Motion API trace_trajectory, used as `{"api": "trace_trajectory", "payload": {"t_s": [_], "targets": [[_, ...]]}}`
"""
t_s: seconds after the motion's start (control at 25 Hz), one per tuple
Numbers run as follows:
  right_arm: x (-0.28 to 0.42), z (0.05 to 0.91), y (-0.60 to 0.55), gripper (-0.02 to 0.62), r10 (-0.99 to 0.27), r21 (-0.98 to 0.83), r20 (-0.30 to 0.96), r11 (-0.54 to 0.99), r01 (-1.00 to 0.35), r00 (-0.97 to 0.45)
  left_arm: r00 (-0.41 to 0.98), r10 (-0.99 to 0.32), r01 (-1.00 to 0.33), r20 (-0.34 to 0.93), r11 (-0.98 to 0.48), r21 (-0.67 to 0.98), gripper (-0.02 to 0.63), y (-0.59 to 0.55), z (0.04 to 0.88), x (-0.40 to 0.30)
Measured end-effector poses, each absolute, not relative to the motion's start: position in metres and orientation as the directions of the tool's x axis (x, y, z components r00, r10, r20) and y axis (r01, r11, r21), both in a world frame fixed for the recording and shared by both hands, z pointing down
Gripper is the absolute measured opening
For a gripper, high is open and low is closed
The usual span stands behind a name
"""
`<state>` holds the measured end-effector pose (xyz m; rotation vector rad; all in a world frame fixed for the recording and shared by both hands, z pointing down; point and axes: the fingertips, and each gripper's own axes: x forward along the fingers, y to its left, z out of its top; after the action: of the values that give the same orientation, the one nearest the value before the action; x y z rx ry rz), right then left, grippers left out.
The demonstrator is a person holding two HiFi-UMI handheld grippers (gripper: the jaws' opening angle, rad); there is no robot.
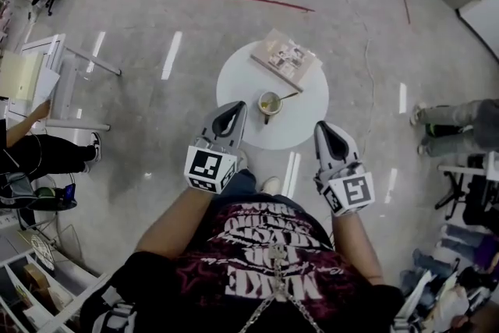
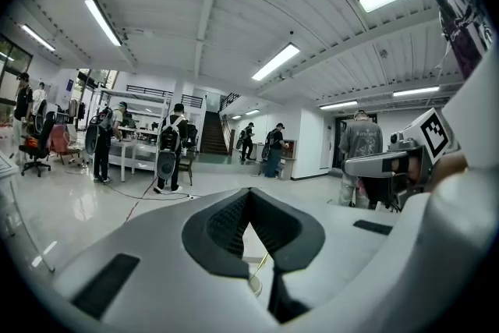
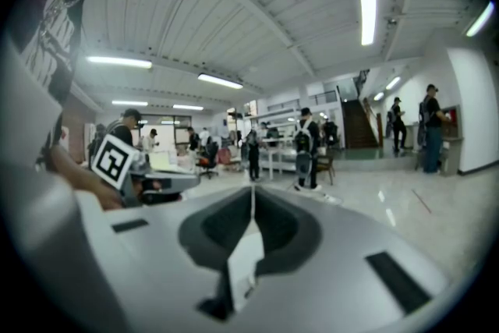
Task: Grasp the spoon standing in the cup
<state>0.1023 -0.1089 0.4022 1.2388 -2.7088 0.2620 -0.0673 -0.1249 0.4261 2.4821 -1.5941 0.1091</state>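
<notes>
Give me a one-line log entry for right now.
phase: pre-grasp | left gripper: shut, empty | right gripper: shut, empty | spoon: in cup, untouched | round table

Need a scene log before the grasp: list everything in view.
table: one, white, round, on the floor ahead of the person
cup: one, pale, near the table's middle
spoon: one, thin, colour unclear, standing in the cup, handle leaning right
book or flat box: one, tan, at the table's far edge
tape lines: red, on the floor beyond the table
desk: one, white, far left
bystanders: two partly seen, at the left and right edges
left hand-held gripper: grey, shut, empty, left of the cup
right hand-held gripper: grey, shut, empty, at the table's near right edge
</notes>
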Motion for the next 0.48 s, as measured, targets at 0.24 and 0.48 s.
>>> {"api": "trace_trajectory", "payload": {"t_s": [0.24, 0.48], "targets": [[0.094, 0.401, -0.127, 0.035, -0.752, -0.095, 0.211, 0.620, -0.779, -0.624, 0.451, -0.877, -0.892, 0.168, -0.434, 0.129, 0.025, -0.148, 0.430, -0.073], [0.080, 0.406, -0.142, 0.035, -0.761, -0.100, 0.220, 0.605, -0.790, -0.610, 0.478, -0.861, -0.878, 0.175, -0.460, 0.132, 0.025, -0.166, 0.436, -0.081]]}}
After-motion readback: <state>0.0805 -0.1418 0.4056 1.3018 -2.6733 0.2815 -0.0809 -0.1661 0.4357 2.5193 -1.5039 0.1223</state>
